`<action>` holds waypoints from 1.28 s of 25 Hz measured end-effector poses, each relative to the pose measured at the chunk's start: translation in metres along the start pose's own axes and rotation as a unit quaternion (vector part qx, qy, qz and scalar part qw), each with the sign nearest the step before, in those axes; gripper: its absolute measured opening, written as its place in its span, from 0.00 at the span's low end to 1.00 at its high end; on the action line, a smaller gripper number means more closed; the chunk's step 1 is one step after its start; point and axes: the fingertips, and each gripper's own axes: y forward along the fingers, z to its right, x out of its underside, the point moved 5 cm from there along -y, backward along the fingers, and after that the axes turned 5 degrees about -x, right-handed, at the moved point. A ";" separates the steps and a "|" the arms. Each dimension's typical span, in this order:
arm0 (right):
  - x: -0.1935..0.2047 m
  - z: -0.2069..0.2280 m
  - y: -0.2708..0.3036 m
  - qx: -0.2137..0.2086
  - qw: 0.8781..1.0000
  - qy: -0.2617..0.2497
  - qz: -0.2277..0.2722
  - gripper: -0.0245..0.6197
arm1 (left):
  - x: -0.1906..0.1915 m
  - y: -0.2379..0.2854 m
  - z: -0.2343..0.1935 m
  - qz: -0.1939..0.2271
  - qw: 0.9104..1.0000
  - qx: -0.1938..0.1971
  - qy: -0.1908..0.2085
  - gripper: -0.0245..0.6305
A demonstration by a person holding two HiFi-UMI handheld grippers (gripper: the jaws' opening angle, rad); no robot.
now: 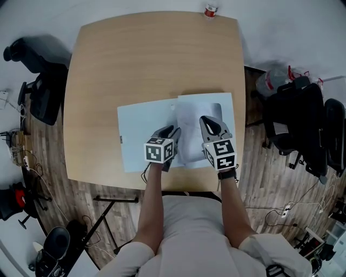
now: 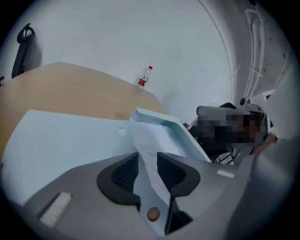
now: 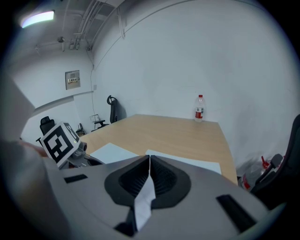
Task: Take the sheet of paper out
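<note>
An open light-blue folder [image 1: 143, 135] lies on the near half of the wooden table [image 1: 151, 59]. A white sheet of paper [image 1: 189, 138] rises crumpled from the folder's right half. My right gripper [image 1: 208, 121] is shut on the sheet's near right part; in the right gripper view the paper [image 3: 144, 201] is pinched between the closed pads of that gripper [image 3: 149, 159]. My left gripper [image 1: 174, 132] is at the sheet's left edge. In the left gripper view its jaws [image 2: 147, 157] stand apart, and the paper [image 2: 154, 140] passes loosely between the pads above the folder [image 2: 70, 140].
A small bottle with a red label [image 1: 210, 10] stands at the table's far edge. Black office chairs stand at the left [image 1: 43, 86] and at the right [image 1: 303, 124], with bags beside the right one. The person's forearms reach in over the near table edge.
</note>
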 end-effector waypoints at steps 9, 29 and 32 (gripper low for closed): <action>0.004 0.012 0.008 0.006 1.000 0.022 -0.004 0.06 | 0.008 0.026 0.001 -0.042 0.999 0.030 -0.014 0.35; 0.012 0.024 0.006 0.012 0.998 0.062 -0.001 0.06 | 0.013 0.039 0.005 -0.052 0.999 0.010 -0.010 0.13; 0.012 0.027 0.002 0.016 0.998 0.064 0.001 0.06 | 0.013 0.039 0.005 -0.052 0.999 0.007 -0.013 0.09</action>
